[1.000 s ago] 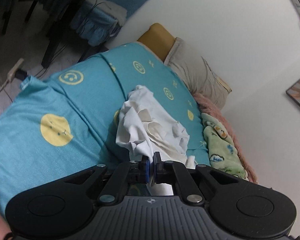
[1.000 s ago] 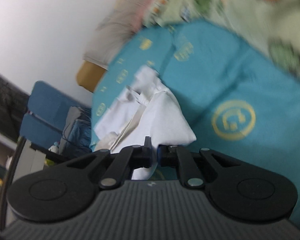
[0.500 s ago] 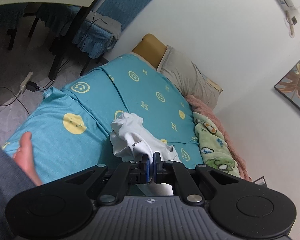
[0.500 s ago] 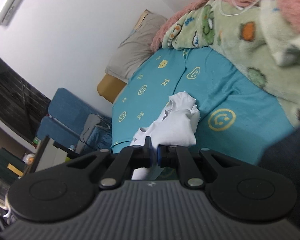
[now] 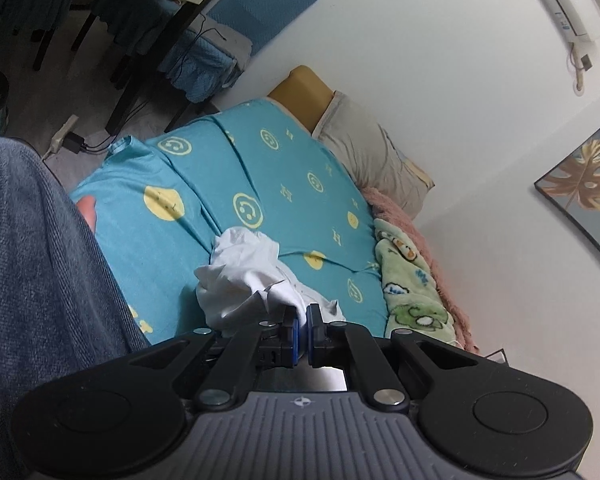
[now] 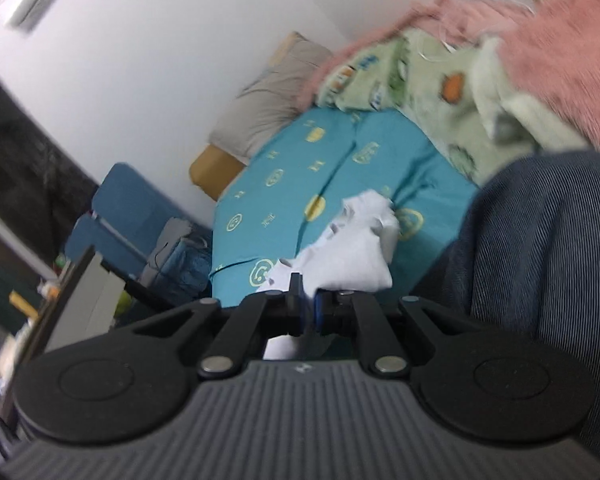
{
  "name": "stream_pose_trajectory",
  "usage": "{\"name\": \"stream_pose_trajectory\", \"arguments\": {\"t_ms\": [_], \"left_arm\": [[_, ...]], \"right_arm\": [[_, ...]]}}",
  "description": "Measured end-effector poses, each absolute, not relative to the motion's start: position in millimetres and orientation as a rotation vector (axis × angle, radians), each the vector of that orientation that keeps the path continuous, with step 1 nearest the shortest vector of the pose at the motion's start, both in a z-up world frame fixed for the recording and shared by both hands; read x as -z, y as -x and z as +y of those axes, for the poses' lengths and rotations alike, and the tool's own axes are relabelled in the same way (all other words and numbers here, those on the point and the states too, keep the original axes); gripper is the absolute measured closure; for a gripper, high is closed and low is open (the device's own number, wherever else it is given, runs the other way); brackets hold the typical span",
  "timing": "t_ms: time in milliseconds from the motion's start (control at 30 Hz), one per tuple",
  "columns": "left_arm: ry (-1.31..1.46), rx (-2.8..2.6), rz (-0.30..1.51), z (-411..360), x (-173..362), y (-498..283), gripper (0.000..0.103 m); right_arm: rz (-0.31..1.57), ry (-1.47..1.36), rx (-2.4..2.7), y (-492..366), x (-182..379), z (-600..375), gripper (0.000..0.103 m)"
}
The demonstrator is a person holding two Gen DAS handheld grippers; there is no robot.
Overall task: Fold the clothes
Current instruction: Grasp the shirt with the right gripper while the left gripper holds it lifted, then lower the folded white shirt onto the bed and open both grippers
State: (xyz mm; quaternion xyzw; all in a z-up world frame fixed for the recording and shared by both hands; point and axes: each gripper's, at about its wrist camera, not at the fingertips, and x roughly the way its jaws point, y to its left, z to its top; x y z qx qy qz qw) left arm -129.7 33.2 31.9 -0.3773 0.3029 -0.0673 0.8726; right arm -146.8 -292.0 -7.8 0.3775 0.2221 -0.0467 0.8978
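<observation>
A crumpled white garment (image 5: pixel 244 280) hangs bunched above the teal bed sheet (image 5: pixel 300 184). My left gripper (image 5: pixel 300 320) is shut on one edge of it, with cloth pinched between the blue pads. In the right wrist view the same white garment (image 6: pixel 348 256) hangs from my right gripper (image 6: pixel 308 304), which is shut on another edge. The garment is lifted and wrinkled, not spread flat. The part below the grippers is hidden.
The person's blue-jeaned leg (image 5: pixel 32 280) fills the left, and also shows in the right wrist view (image 6: pixel 540 260). A green cartoon blanket (image 5: pixel 412 288) and pink blanket (image 6: pixel 548 48) lie along the wall side. A grey pillow (image 5: pixel 372 160) is at the head; a desk and blue chair (image 5: pixel 256 12) stand beyond.
Both grippers have pulled back and up from the bed with the white garment; the bed looks farther away and the person's legs have come into view.
</observation>
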Motion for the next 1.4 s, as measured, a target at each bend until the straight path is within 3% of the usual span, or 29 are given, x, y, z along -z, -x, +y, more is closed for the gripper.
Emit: {"name": "stream_pose_trajectory", "arguments": {"t_ms": [400,667,1000,1300,1333,1367,1400], "left_arm": [[0.715,0.106,0.724,7,-34,-14,0.099],[0.606,0.098,0.77,-20,-3,-114,0.098],[0.6,0.144,0.755,-21,67,-173,0.097],[0.521,0.177,0.775,-19,85,-206,0.095],[0.492,0.18,0.771,-21,85,-207,0.091],[0.466,0.181,0.76,-24,84,-207,0.087],[0.451,0.182,0.747,-26,81,-204,0.067]], "right_arm": [[0.509,-0.786,0.104,9,19,-322,0.095],[0.593,-0.768,0.098,-78,48,-343,0.094],[0.661,-0.8,0.041,-138,105,-360,0.093],[0.716,-0.746,0.018,-171,124,-357,0.09],[0.729,-0.754,0.016,-172,126,-358,0.086],[0.736,-0.763,0.007,-173,127,-359,0.075],[0.736,-0.773,-0.01,-173,128,-359,0.064]]}}
